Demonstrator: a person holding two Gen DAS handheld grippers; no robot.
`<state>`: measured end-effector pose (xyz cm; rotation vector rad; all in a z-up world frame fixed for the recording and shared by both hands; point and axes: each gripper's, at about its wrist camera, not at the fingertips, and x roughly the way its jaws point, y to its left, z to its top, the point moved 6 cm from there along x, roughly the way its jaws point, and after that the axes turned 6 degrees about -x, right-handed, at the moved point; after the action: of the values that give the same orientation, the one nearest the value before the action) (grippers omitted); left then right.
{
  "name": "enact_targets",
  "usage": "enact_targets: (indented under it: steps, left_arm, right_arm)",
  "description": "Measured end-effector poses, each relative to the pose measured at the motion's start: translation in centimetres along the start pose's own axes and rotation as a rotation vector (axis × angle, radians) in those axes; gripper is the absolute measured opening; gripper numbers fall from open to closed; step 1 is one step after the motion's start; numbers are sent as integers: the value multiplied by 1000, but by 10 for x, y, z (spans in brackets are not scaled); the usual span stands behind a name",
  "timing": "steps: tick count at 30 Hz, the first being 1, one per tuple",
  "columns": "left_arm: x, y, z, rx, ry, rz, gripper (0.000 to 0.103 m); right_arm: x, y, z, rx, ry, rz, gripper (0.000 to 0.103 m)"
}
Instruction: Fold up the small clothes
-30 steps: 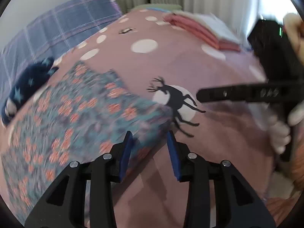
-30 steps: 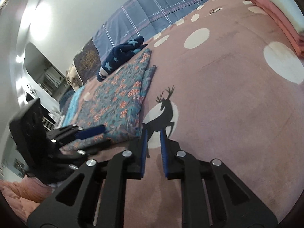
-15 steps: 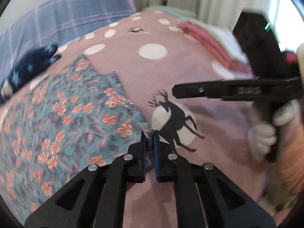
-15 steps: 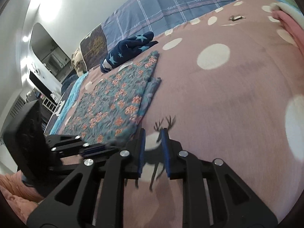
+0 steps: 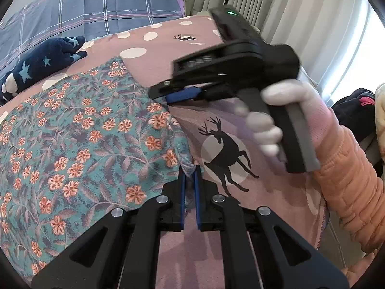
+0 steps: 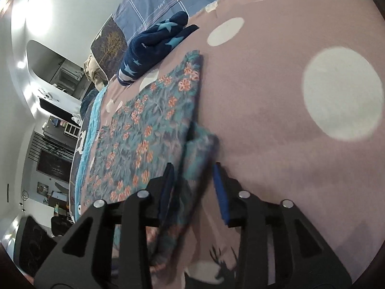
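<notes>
A teal floral garment point(image 5: 91, 139) lies flat on the pink bedspread point(image 5: 276, 187); it also shows in the right wrist view point(image 6: 149, 130). My left gripper point(image 5: 189, 175) is shut on the garment's near right corner. My right gripper point(image 6: 193, 180) is open, its jaws on either side of a fold at the garment's right edge. In the left wrist view the right gripper point(image 5: 168, 94) sits at that edge, farther along it, held by a white-gloved hand.
A navy star-print garment point(image 5: 41, 65) lies beyond the floral one, also seen in the right wrist view point(image 6: 154, 45). A plaid blue pillow point(image 5: 91, 7) is at the head. Curtains point(image 5: 300, 19) hang at the right. The bed edge point(image 5: 322, 221) runs near the orange sleeve.
My left gripper closed on the garment's corner. My right gripper swung from the deer print to the garment's right edge and opened around the fold.
</notes>
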<state>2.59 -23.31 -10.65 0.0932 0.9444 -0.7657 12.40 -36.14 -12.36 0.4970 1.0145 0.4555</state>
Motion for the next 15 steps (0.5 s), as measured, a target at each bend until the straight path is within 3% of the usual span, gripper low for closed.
enact_targets:
  steps: [2, 3, 4, 6, 9, 13, 15]
  left_arm:
    - [0, 0, 1, 2, 3, -9, 6]
    - [1, 0, 0, 1, 8, -20, 6]
    - [1, -1, -1, -2, 15, -38, 6]
    - [3, -2, -3, -5, 23, -63, 6]
    - [8, -6, -6, 4, 37, -79, 5]
    - [24, -17, -12, 30, 84, -111, 0]
    - [35, -27, -21, 87, 108, -84, 0]
  right_arm:
    - [5, 1, 3, -22, 8, -33, 33]
    - [7, 2, 5, -31, 9, -49, 26]
    - [9, 3, 9, -38, 4, -76, 4]
    - [2, 6, 16, -44, -37, -81, 2]
    - [-20, 24, 30, -88, -138, -24, 2]
    - [-9, 22, 36, -170, -136, -160, 2]
    - [5, 12, 34, -179, -109, -203, 2]
